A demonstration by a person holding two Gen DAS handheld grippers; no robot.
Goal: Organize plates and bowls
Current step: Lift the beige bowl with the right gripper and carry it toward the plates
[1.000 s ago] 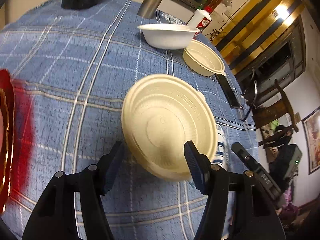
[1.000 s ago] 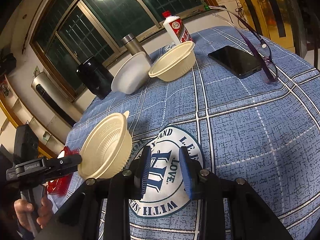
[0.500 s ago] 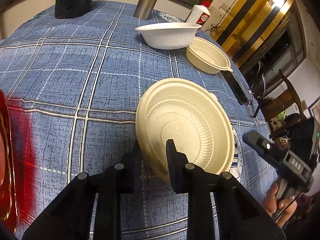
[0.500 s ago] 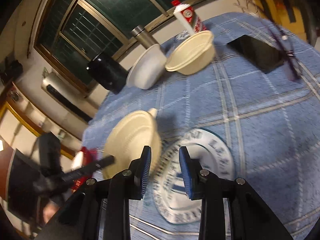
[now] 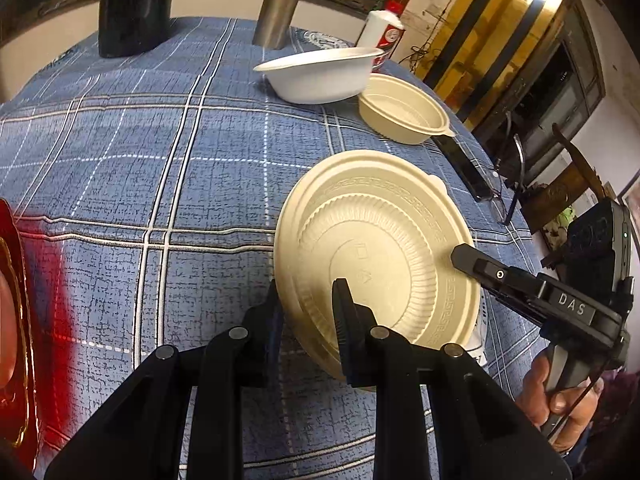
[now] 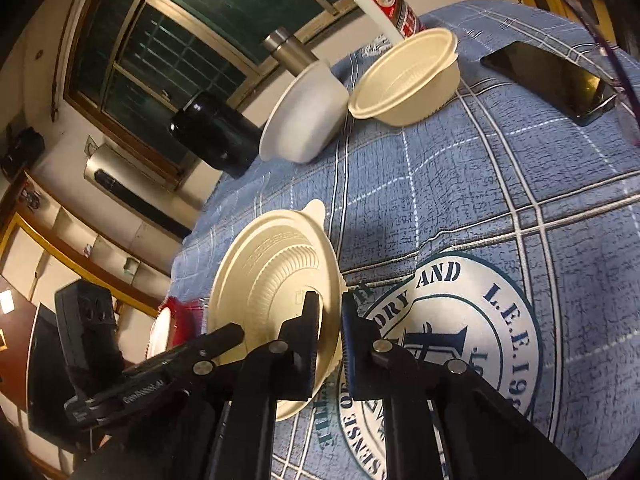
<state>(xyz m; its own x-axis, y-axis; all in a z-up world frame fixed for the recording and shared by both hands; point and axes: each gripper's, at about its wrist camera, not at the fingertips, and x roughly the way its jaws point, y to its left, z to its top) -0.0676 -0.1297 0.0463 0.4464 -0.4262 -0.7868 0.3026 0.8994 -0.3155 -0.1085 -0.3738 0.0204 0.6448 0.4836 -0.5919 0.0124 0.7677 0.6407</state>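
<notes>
A cream ribbed bowl (image 5: 376, 252) is tilted up over the blue plaid tablecloth (image 5: 160, 152). My left gripper (image 5: 310, 316) is shut on its near rim. My right gripper (image 6: 328, 332) is shut on the opposite rim of the same bowl (image 6: 272, 276); its finger shows in the left wrist view (image 5: 476, 262). A second cream bowl (image 5: 404, 108) and a white bowl (image 5: 320, 74) sit at the far side, also in the right wrist view as the cream bowl (image 6: 404, 76) and the white bowl (image 6: 304, 116). A red plate (image 5: 12, 304) lies at the left edge.
A black jug (image 5: 132, 4), a steel flask (image 5: 280, 4) and a red-and-white bottle (image 5: 384, 36) stand at the back. A black phone (image 6: 548, 80) and glasses (image 5: 508, 176) lie at the right. A round printed emblem (image 6: 460, 340) marks the cloth under my right gripper.
My left gripper closed on the bowl's rim and tilted it up. My right gripper moved in from the emblem and closed on the bowl's other rim.
</notes>
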